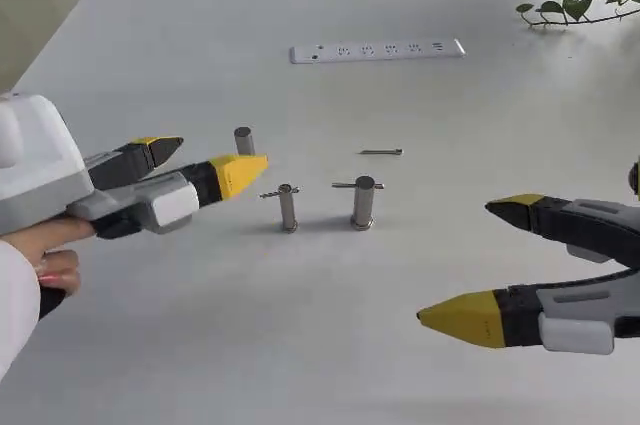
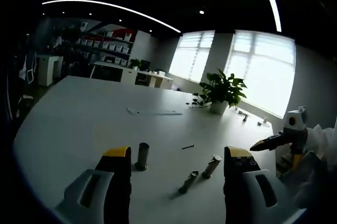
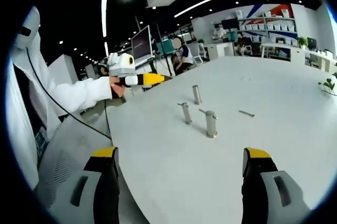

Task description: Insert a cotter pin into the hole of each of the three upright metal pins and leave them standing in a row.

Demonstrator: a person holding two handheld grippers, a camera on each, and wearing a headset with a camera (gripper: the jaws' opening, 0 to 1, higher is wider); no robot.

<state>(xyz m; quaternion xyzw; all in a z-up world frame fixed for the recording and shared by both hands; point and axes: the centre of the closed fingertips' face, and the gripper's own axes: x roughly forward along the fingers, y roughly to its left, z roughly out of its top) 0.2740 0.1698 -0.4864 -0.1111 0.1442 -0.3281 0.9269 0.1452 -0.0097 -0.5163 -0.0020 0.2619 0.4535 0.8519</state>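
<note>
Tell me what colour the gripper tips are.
Yellow, on both the left gripper and the right gripper; it shows best in the head view.

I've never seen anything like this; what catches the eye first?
Yellow-tipped fingers stand out: the left gripper and right gripper hover open over a white table. Between them, two upright metal pins carry cotter pins, a third pin stands bare, and a loose cotter pin lies beyond.
</note>
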